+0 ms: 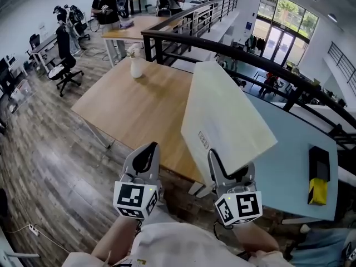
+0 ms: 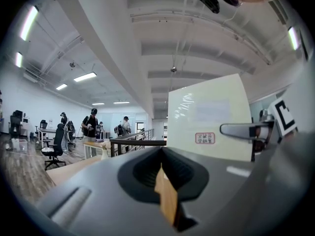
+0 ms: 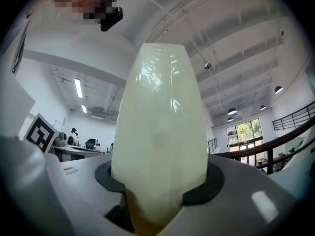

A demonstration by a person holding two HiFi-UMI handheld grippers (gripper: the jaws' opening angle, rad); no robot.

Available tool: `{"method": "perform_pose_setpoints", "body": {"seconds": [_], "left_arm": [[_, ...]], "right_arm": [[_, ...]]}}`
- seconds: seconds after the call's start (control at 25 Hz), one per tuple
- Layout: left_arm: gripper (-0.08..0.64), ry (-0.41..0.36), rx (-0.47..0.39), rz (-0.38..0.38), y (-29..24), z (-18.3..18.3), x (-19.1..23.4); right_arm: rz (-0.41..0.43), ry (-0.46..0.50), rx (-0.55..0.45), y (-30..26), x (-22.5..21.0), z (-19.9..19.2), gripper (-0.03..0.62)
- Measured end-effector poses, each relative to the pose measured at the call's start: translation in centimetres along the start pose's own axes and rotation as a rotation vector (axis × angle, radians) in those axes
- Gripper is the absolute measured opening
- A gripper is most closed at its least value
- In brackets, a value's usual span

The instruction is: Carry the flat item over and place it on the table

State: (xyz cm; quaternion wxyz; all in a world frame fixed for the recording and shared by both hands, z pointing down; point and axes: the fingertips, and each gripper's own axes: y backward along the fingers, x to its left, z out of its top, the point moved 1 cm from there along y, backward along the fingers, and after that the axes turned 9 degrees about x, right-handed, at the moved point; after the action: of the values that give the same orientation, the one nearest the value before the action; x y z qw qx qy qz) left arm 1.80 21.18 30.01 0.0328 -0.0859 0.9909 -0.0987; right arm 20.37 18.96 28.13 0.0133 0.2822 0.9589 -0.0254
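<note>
At the bottom of the head view, my left gripper (image 1: pixel 146 161) has its jaws together and nothing in them. To its right, my right gripper (image 1: pixel 223 166) is clamped on the near edge of the flat cream rectangular board (image 1: pixel 222 121). The board rises tilted away from me through the frame's centre, in the air and resting on nothing I can see. Behind it, left of centre, lies the light wooden table (image 1: pixel 139 107), with a small white vase (image 1: pixel 136 65) near its far edge. I judge the pick-up done and the carry nearly there. Lowering the board flat onto the table and letting go are left.
</note>
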Motion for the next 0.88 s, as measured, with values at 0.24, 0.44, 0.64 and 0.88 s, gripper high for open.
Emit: {"method": "perform_pose_setpoints", "body": {"seconds": [0.24,0.44,0.64,0.88], "left_arm": [[0.003,-0.001,0.011,-0.031,-4.4,0.3,2.9],[0.003,-0.014,0.019,-0.055,-8.7,1.6,7.3],[0.003,-0.043,0.022,-0.076,-13.7,3.3,12.2],[0.003,-0.047,0.026,-0.139,-19.7,4.6,16.6]], "right_arm": [[-0.027,0.009,0.018,-5.1,-0.3,-0.4,0.275],[-0.045,0.011,0.028,-10.8,-0.2,0.6,0.275],[-0.065,0.008,0.035,-17.3,-0.2,1.7,0.275],[-0.112,0.010,0.046,-24.7,-0.4,2.5,0.276]]}}
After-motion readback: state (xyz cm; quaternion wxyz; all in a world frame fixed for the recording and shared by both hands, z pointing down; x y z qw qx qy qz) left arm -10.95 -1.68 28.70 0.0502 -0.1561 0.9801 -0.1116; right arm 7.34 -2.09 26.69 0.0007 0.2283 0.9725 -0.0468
